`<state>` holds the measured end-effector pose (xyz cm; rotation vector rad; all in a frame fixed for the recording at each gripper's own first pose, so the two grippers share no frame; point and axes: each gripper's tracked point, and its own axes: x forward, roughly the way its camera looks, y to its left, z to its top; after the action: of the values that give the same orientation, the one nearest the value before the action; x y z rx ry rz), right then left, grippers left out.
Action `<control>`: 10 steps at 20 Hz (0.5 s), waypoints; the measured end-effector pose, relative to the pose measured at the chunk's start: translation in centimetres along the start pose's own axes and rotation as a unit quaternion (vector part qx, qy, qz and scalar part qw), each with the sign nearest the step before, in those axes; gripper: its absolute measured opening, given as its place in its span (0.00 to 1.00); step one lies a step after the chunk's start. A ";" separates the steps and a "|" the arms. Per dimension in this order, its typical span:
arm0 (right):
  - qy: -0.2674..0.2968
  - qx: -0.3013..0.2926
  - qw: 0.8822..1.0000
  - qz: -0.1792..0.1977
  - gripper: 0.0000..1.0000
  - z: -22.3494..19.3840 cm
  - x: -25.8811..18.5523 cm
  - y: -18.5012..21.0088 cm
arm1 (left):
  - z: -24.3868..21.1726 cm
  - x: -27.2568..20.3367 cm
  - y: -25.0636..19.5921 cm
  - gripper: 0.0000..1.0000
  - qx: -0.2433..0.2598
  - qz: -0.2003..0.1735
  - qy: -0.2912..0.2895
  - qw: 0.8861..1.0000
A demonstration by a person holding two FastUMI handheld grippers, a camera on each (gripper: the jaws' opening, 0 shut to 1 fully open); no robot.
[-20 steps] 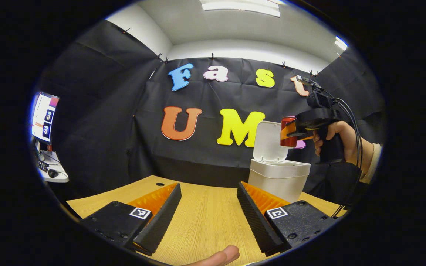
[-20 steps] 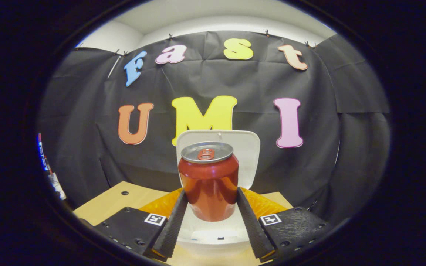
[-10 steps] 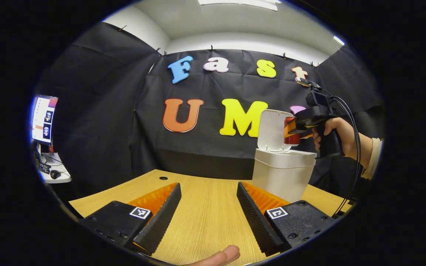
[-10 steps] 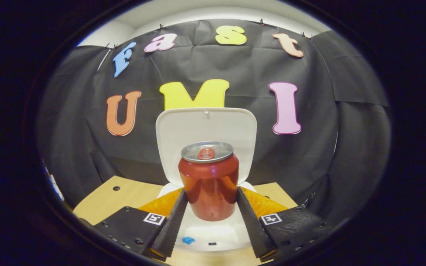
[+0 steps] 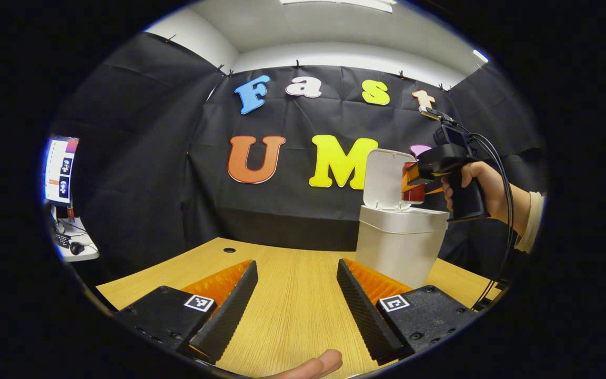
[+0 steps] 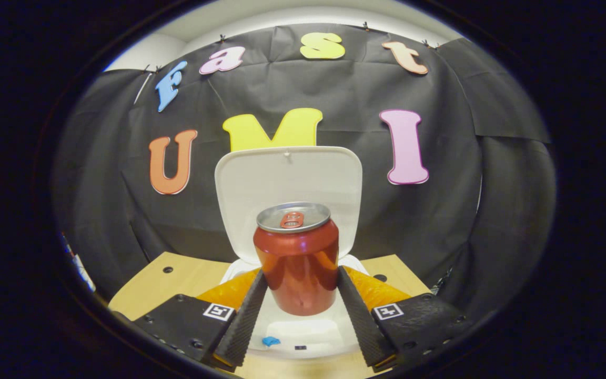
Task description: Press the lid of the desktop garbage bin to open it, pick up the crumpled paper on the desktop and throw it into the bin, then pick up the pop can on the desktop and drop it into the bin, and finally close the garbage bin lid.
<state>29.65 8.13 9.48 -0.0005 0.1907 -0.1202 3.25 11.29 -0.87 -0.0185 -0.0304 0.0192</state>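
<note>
Up over the bin (image 5: 397, 247), lid (image 6: 288, 197) raised: can (image 6: 296, 263) upright, pinched by right gripper (image 6: 298, 302). Well short of the bin: left gripper (image 5: 295, 295), spread, low over table (image 5: 292, 310).

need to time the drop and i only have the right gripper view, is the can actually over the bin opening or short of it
Observer: In the left gripper view the can hangs above the bin, just over its rim and in front of the raised lid.
Operator: is the left gripper in the way
Observer: No. The left gripper sits low over the table, jaws open with nothing between them, on the near side of the bin.
Operator: any paper left on the table
Observer: None on the stretch of table that the left gripper view covers.
Operator: how is the right one held
Observer: A hand grips the handle of the right gripper, roughly level, cables trailing down behind.
</note>
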 end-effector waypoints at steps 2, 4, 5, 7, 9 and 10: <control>-0.013 -0.018 1.000 0.001 0.87 0.8 -0.4 -0.3 | -0.2 0.3 0.2 0.98 0.003 0.002 0.001 1.000; -0.031 -0.025 0.999 0.008 0.92 2.0 -1.1 0.0 | -0.7 0.5 0.3 0.98 -0.003 0.005 0.009 1.000; -0.040 -0.027 0.999 0.014 0.93 2.7 -1.5 0.2 | -0.9 0.6 0.1 0.98 -0.004 0.003 0.012 1.000; -0.054 -0.031 0.998 0.023 0.94 4.0 -2.1 0.6 | -0.9 0.7 -0.2 0.98 0.000 -0.003 0.011 1.000; -0.070 -0.035 0.997 0.022 0.94 5.8 -2.7 0.5 | -1.1 0.8 0.0 0.98 0.002 -0.001 0.013 1.000; -0.081 -0.034 0.996 0.021 0.94 6.9 -3.0 0.5 | -1.3 0.9 0.1 0.98 0.001 0.000 0.015 1.000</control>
<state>28.06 8.89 16.84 -0.0736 0.0332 -0.0711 4.14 11.36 -2.11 -0.0160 -0.0010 0.0182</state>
